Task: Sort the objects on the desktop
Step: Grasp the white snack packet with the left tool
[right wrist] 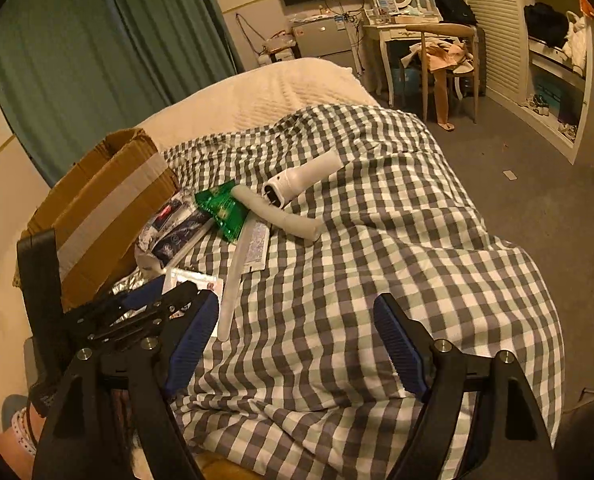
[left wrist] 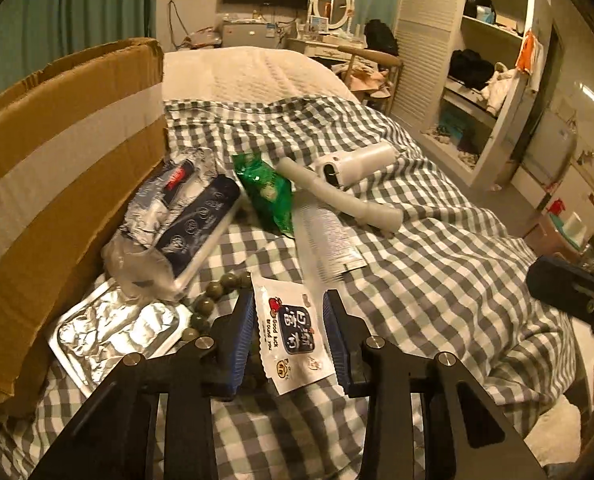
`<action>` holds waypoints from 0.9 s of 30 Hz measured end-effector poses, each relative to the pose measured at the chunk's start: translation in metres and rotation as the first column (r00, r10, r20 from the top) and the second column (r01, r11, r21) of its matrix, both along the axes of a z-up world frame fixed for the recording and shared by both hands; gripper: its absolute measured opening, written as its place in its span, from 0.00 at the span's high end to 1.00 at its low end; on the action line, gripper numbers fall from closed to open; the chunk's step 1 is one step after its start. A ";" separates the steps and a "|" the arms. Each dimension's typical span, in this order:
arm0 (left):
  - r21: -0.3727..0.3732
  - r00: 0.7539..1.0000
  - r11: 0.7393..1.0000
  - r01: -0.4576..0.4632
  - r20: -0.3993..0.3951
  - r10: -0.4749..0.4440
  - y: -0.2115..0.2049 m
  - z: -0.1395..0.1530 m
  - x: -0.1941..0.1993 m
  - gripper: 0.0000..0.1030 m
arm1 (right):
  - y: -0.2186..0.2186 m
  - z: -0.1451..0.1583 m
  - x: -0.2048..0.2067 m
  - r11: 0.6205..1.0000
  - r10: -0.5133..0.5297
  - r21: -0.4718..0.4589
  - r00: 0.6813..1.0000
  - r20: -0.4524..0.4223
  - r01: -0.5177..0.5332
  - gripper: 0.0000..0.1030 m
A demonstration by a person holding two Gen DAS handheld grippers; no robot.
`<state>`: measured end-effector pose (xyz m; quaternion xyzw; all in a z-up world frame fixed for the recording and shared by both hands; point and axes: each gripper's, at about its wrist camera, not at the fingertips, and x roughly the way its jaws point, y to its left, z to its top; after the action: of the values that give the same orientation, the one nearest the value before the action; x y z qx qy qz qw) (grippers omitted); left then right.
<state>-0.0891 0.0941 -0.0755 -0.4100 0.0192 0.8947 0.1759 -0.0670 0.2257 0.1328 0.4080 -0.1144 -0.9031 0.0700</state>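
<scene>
My left gripper (left wrist: 290,296) is open and low over the checked cloth (left wrist: 437,240). Its blue pads stand either side of a white printed sachet (left wrist: 293,332) that lies flat on the cloth. A string of green beads (left wrist: 213,292) curls under the left finger. Beyond lie a dark blue pack in clear wrap (left wrist: 201,220), a green snack bag (left wrist: 265,192), a long silvery sachet (left wrist: 325,232), a grey bent tube (left wrist: 337,196) and a white handheld device (left wrist: 357,164). My right gripper (right wrist: 297,300) hangs open over bare checked cloth (right wrist: 377,240), with nothing between its fingers.
An open cardboard box (left wrist: 57,140) stands at the left, also seen as the box (right wrist: 109,200). A crumpled foil tray (left wrist: 113,328) lies at its foot. The bed drops to carpet (right wrist: 517,184) on the right. A chair (right wrist: 445,56) and shelves (left wrist: 481,80) stand beyond.
</scene>
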 end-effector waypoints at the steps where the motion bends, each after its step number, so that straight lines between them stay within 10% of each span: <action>1: 0.000 1.000 1.000 -0.003 0.011 0.003 0.000 -0.003 -0.002 0.65 | -0.001 -0.001 0.000 1.000 0.004 0.005 1.000 0.007 -0.004 0.23; 8: 0.026 0.999 0.999 -0.041 -0.006 0.042 -0.005 -0.008 -0.009 0.94 | -0.005 -0.009 -0.002 1.000 0.008 0.011 1.000 0.027 -0.008 0.23; 21: 0.087 0.973 0.975 -0.205 -0.089 0.212 -0.052 0.044 -0.013 0.96 | -0.058 -0.028 -0.024 0.991 0.087 0.103 0.996 0.018 -0.088 0.23; 27: 0.079 0.969 0.969 -0.236 -0.055 0.240 -0.062 0.036 -0.022 0.96 | -0.088 -0.047 -0.045 0.982 0.062 0.179 0.997 0.035 -0.067 0.47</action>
<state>-0.1111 0.0321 -0.0399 -0.3741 -0.0567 0.9221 0.0810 -0.1121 0.1379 0.0858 0.4293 -0.0200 -0.9009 0.0605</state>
